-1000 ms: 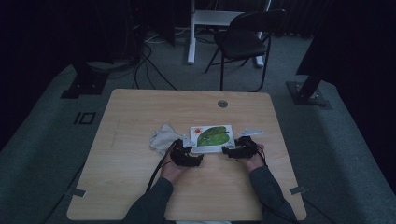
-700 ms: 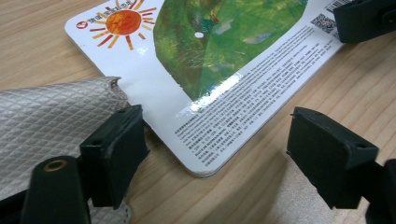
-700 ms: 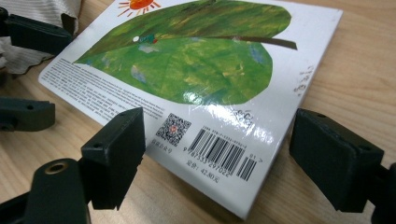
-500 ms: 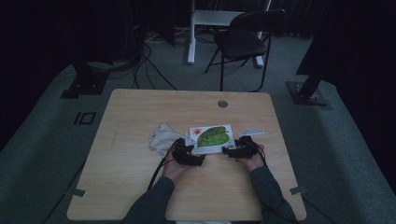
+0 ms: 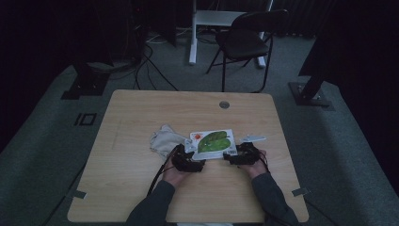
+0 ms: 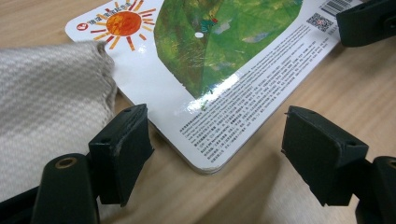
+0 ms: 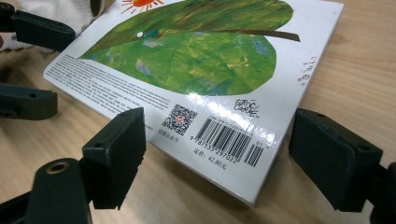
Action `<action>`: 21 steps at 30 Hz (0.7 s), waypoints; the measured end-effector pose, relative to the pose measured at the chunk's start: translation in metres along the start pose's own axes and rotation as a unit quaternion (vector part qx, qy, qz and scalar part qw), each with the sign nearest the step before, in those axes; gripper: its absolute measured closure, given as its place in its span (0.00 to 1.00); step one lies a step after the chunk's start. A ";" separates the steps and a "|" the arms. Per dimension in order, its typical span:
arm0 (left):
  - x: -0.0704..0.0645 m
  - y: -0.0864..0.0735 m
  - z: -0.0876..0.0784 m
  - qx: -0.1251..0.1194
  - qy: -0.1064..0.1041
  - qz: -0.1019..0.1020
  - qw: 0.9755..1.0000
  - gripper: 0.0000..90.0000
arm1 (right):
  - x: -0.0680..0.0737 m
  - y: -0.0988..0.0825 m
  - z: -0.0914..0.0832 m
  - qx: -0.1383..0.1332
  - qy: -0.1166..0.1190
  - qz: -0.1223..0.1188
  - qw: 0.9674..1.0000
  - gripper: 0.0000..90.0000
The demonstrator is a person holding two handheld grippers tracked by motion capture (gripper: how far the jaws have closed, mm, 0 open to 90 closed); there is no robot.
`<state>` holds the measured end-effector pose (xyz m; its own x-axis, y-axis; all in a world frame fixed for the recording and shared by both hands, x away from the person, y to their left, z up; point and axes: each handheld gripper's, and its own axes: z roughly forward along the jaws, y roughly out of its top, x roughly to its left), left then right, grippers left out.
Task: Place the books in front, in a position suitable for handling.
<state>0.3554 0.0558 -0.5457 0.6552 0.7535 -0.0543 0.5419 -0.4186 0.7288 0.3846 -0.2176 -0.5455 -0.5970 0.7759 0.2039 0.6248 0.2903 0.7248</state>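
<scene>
A white board book point(image 5: 214, 142) with a large green leaf and an orange sun on its cover lies flat on the wooden table point(image 5: 141, 113). My left gripper point(image 5: 191, 159) is at the book's near left corner. In the left gripper view this gripper point(image 6: 219, 135) is open, with that rounded corner of the book point(image 6: 205, 161) between the jaws and no pad touching it. My right gripper point(image 5: 236, 156) is at the near right corner. In the right gripper view it point(image 7: 224, 140) is open too, straddling the barcode corner of the book point(image 7: 233, 140) without pressing on it.
A crumpled beige cloth point(image 5: 164, 140) lies against the book's left edge; it is also in the left gripper view point(image 6: 46, 93). A small white scrap point(image 5: 254, 139) lies to the right of the book. A round grommet point(image 5: 224, 104) sits near the table's far edge. A chair point(image 5: 244, 40) stands beyond the table.
</scene>
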 end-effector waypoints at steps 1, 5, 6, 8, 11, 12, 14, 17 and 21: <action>-0.001 -0.001 -0.001 -0.002 -0.002 0.000 1.000 0.27 | 0.001 -0.001 -0.001 0.001 0.000 -0.001 1.000 0.21; -0.004 -0.007 -0.007 0.001 -0.006 0.007 1.000 0.27 | 0.007 -0.006 -0.004 0.004 0.000 -0.008 1.000 0.21; -0.005 -0.008 -0.008 0.001 -0.006 0.008 1.000 0.27 | 0.008 -0.007 -0.005 0.004 0.002 -0.008 1.000 0.21; -0.007 -0.011 -0.010 0.001 -0.003 0.008 1.000 0.27 | 0.011 -0.010 -0.007 0.005 0.003 -0.007 1.000 0.21; -0.011 -0.015 -0.014 0.000 0.000 0.011 1.000 0.27 | 0.017 -0.013 -0.010 0.008 0.004 -0.011 1.000 0.21; -0.011 -0.016 -0.015 0.001 -0.001 0.011 1.000 0.27 | 0.019 -0.014 -0.011 0.010 0.004 -0.013 1.000 0.20; -0.011 -0.018 -0.018 0.001 -0.004 0.009 1.000 0.27 | 0.022 -0.016 -0.013 0.011 0.004 -0.017 1.000 0.20; -0.011 -0.021 -0.021 0.000 -0.005 0.007 1.000 0.27 | 0.026 -0.018 -0.014 0.014 0.006 -0.020 1.000 0.20; -0.013 -0.026 -0.027 0.001 -0.009 0.005 1.000 0.27 | 0.035 -0.026 -0.019 0.017 0.010 -0.026 0.999 0.20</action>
<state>0.3185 0.0705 -0.5456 0.6696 0.7404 -0.0592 0.5363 -0.4268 0.7281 0.3379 -0.2088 -0.5442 -0.6391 0.7478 0.1797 0.6089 0.3492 0.7123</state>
